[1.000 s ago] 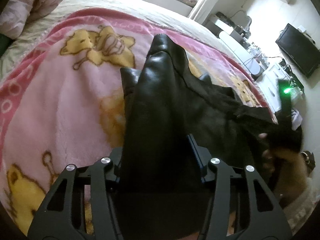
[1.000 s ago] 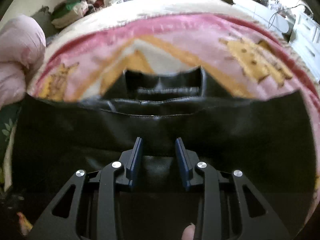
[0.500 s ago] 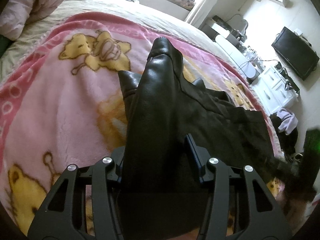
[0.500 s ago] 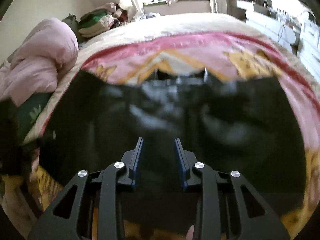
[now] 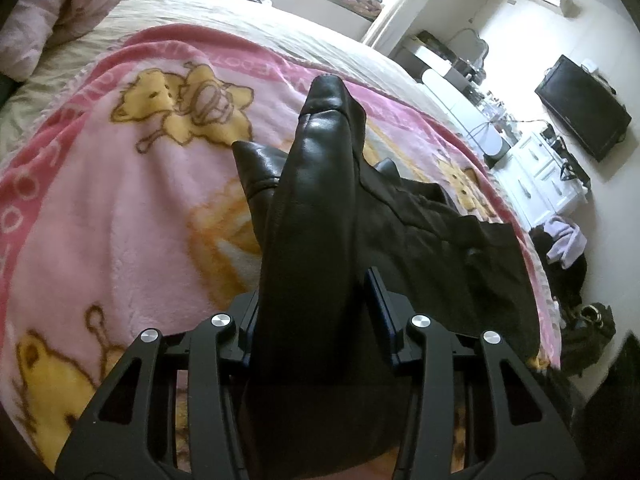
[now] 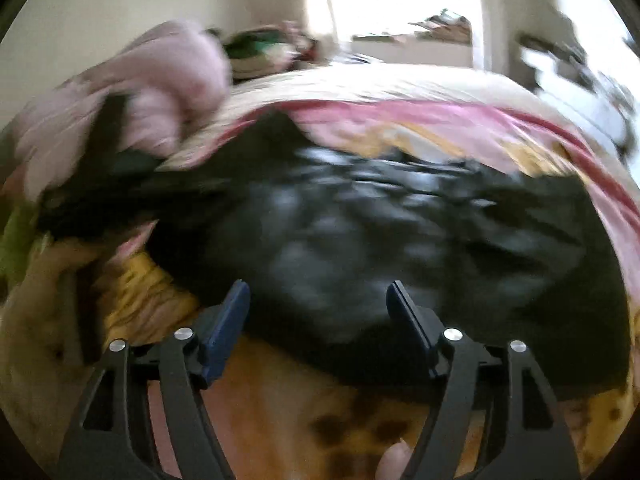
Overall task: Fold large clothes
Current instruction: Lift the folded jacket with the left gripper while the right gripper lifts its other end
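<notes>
A black leather garment lies on a pink cartoon blanket on a bed. My left gripper is shut on a thick fold of the garment, which rises between the fingers and runs away from me. In the right wrist view the garment lies spread and blurred on the blanket. My right gripper is open, its blue pads wide apart at the garment's near edge, holding nothing.
A pink quilt is bunched at the bed's left. A white dresser, a wall TV and a clothes pile on the floor stand beyond the bed's right edge.
My right gripper has opened and let go of the garment, which dropped flat onto the blanket; the right camera has pulled back and up. The left gripper has kept its hold.
</notes>
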`<state>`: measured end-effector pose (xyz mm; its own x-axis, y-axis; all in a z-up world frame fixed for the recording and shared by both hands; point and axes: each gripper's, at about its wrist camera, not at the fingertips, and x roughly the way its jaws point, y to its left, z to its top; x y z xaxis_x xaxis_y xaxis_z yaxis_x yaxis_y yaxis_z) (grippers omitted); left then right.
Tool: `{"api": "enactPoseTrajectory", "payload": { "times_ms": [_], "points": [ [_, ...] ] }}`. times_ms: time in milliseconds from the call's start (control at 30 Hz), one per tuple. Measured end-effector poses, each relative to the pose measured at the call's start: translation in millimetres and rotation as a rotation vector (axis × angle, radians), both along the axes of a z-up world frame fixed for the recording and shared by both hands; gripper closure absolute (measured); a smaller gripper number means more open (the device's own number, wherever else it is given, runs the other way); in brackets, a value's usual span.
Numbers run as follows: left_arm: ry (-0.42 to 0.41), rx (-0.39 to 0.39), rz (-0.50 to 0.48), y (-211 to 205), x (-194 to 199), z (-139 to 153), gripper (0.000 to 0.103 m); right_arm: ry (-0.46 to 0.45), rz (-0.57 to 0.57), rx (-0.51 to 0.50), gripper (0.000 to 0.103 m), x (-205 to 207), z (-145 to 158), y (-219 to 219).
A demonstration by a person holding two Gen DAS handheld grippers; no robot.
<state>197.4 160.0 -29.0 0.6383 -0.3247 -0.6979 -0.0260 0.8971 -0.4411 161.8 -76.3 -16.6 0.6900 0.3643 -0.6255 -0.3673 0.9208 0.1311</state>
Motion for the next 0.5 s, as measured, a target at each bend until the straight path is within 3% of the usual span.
{"api": "enactPoseTrajectory", "payload": {
  "times_ms": [167, 367, 500],
  "points": [
    [-0.003, -0.005, -0.010, 1.2, -1.0, 1.5, 0.067, -0.102, 0.088, -0.191, 0.009, -18.3, -20.0, 61.8],
    [0.002, -0.016, -0.009, 1.0, -1.5, 2.1, 0.067, -0.200, 0.126, -0.454, 0.008, -6.4, -47.5, 113.1],
    [0.005, -0.021, -0.010, -0.4, -3.1, 1.7, 0.067, -0.233, 0.112, -0.509, 0.012, 7.0, -53.2, 122.3]
  ]
}}
